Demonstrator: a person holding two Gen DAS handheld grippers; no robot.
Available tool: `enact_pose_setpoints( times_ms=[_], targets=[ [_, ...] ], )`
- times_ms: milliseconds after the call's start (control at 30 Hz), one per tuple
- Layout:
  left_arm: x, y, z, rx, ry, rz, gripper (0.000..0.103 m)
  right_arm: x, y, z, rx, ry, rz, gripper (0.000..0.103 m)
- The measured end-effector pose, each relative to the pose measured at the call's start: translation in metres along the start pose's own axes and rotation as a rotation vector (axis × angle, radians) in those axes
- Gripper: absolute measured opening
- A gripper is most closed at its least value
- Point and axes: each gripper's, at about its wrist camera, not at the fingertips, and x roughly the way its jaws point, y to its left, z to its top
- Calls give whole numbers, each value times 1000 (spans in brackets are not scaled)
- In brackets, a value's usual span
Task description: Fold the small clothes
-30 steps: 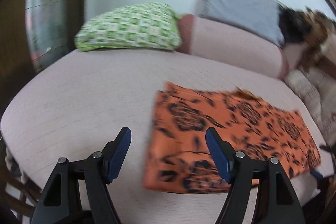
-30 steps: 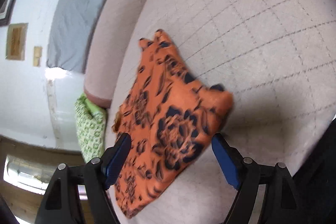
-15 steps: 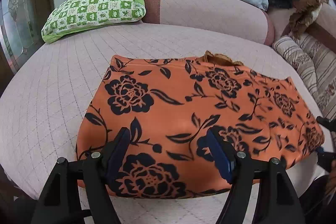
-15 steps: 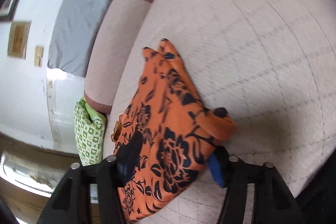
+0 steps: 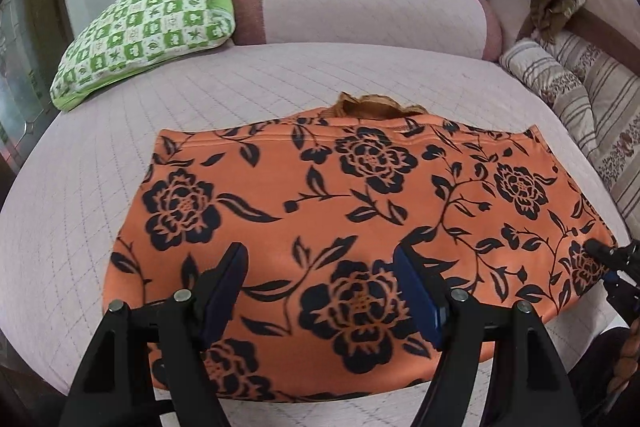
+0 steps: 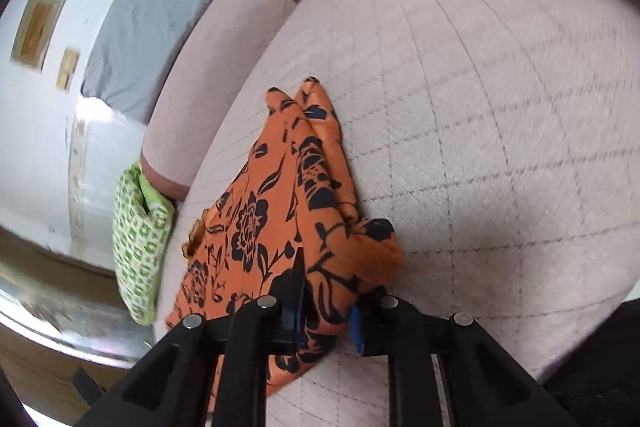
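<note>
Left wrist view: left hand-held gripper (image 5: 320, 291) is hovering with jaws spread wide, gripping nothing. The orange floral garment (image 5: 360, 211) is lying flat on the pink quilted sofa seat (image 5: 100, 163), straight ahead of and under the fingers. Green checked pillow (image 5: 148, 27) is sitting far ahead-left.

Right wrist view: right hand-held gripper (image 6: 326, 311) is pinching the near bunched corner of the garment (image 6: 280, 227), jaws closed down on the fabric. The rest is trailing ahead-left across the seat (image 6: 480, 147).
</note>
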Motion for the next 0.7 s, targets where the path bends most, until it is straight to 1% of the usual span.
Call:
enact_pose_setpoints(
  times_ms=[33, 67, 100, 133, 167, 200, 233, 300, 333, 400, 467, 567, 633, 700],
  targets=[
    [1, -3, 0, 3, 5, -1, 75, 1, -4, -1, 9, 27, 0, 22],
    [4, -7, 1, 13, 16, -6, 75, 0, -7, -1, 24, 41, 11, 23],
    [5, -10, 1, 21, 20, -6, 75, -3, -11, 0, 32, 43, 28, 32],
    [6, -13, 1, 29, 21, -6, 75, -10, -14, 2, 35, 34, 39, 57],
    [7, -16, 2, 37, 22, -6, 75, -18, -16, 5, 39, 16, 51, 71],
    [8, -19, 2, 47, 24, -6, 75, -27, -18, 8, 37, -11, 69, 78],
    [9, -20, 2, 53, 27, -6, 75, -34, -17, 13, 16, -20, 82, 78],
    [12, -22, 3, 53, 28, -7, 75, -42, -19, 23, -14, -19, 76, 77],
    [13, -22, 4, 46, 30, -9, 75, -43, -22, 28, -7, -4, 91, 77],
    [14, -20, 7, 21, 28, -18, 75, -40, -30, 33, 52, 39, 108, 77],
    [11, -16, 8, -8, 13, -12, 75, -37, -36, 27, 112, 66, 129, 77],
    [7, -8, 10, -30, -7, 9, 75, -25, -34, 8, 154, 100, 145, 77],
    [2, -5, 8, -35, -25, 21, 75, -12, -28, 1, 153, 117, 147, 77],
    [-3, -1, 4, -32, -46, 44, 75, -1, -20, 0, 147, 104, 148, 77]
  ],
)
